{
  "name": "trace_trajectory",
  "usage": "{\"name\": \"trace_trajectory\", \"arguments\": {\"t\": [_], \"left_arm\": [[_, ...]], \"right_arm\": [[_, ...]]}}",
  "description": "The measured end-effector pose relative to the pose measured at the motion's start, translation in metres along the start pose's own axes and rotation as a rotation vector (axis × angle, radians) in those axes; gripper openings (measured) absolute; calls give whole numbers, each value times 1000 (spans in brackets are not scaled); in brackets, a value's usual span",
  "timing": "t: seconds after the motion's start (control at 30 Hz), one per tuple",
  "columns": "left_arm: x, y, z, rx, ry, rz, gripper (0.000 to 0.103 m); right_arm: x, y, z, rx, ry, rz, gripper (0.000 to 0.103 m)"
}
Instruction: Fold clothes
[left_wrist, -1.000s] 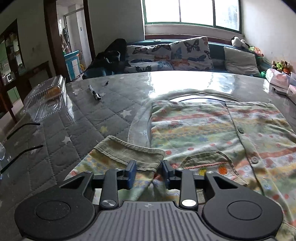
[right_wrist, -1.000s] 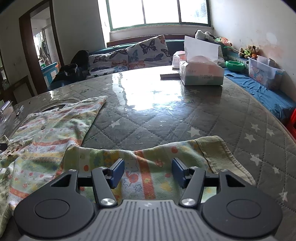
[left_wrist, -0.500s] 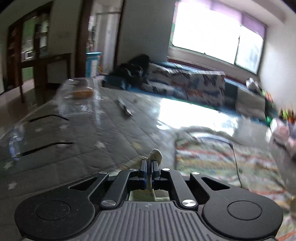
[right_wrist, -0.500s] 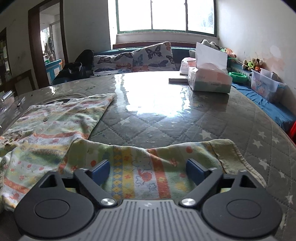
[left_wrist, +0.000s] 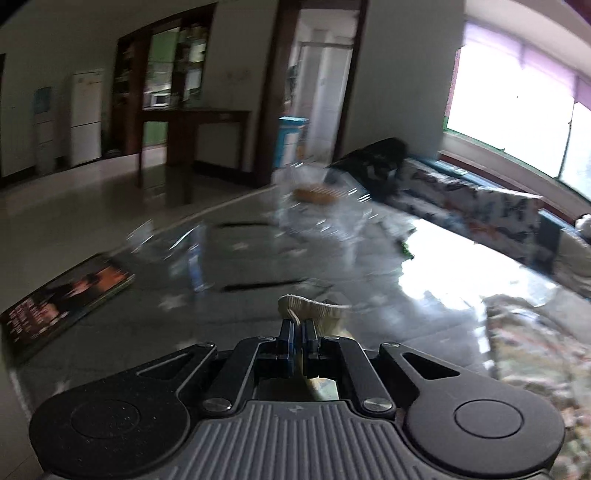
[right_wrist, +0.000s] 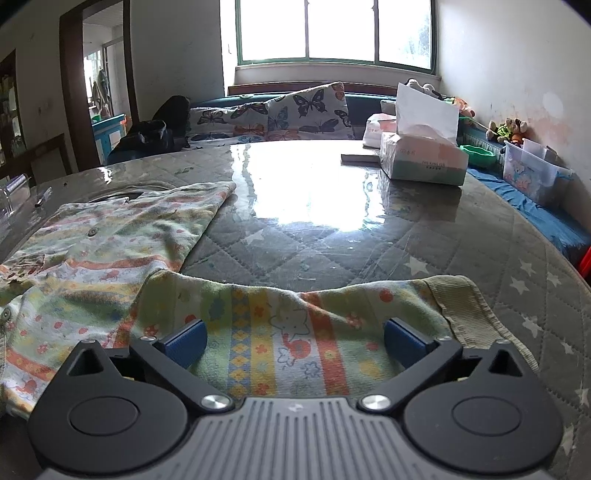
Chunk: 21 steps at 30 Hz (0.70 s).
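Writing first: the tissue box (right_wrist: 423, 160), upper right of the right-wrist frame, has small print on its side, too small for me to read. The book (left_wrist: 62, 299) at left in the left-wrist frame has cover text, blurred.

My left gripper (left_wrist: 297, 334) is clamped tight on the ribbed beige cuff (left_wrist: 314, 312), frame centre, lifted off the table (left_wrist: 436, 295). Whole view is smeared w/ motion.

My right gripper (right_wrist: 293, 341) has just been opening; jaws now spread wide, blue pads clear of the sleeve (right_wrist: 295, 328) lying flat between them, lower centre. Soft printed knit: stripes, cartoon animals, corduroy-like cuff at right. Shirt (right_wrist: 110, 243) spreads left, buttoned.

Table = glossy clear cover over grey quilted star fabric; open room centre & right, rounded edge curving down the right.
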<state>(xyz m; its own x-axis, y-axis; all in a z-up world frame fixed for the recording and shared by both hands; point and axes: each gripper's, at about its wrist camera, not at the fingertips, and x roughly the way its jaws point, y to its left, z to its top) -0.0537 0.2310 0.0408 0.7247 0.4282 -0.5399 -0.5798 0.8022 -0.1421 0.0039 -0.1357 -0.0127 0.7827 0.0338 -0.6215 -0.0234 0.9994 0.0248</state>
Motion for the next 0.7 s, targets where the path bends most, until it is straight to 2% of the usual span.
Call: {"name": "trace_trajectory", "arguments": {"t": [0.17,0.23,0.37,0.43,0.5,0.6,0.7], "left_arm": [[16,17,-17,-6,59,64,5],[16,19,-21,-1,61,68,6],[14,20,-20,-2,71,90,16],[7,17,-17,-8,56,93,16],[-1,9,-15,3,32,71,14],[-4,-13,-14,65,26,-12,15],[2,-32,-14,99,33,-36,15]], "right_arm": [[1,2,0,-12,4,-8,103],[1,3,0,-14,5,-9,103],[1,3,0,-16,5,-11,103],[1,3,0,-17,5,-11,103],[2,4,0,-17,5,-11,103],[2,4,0,-17,6,-11,103],[2,4,0,-16,6,-10,103]]}}
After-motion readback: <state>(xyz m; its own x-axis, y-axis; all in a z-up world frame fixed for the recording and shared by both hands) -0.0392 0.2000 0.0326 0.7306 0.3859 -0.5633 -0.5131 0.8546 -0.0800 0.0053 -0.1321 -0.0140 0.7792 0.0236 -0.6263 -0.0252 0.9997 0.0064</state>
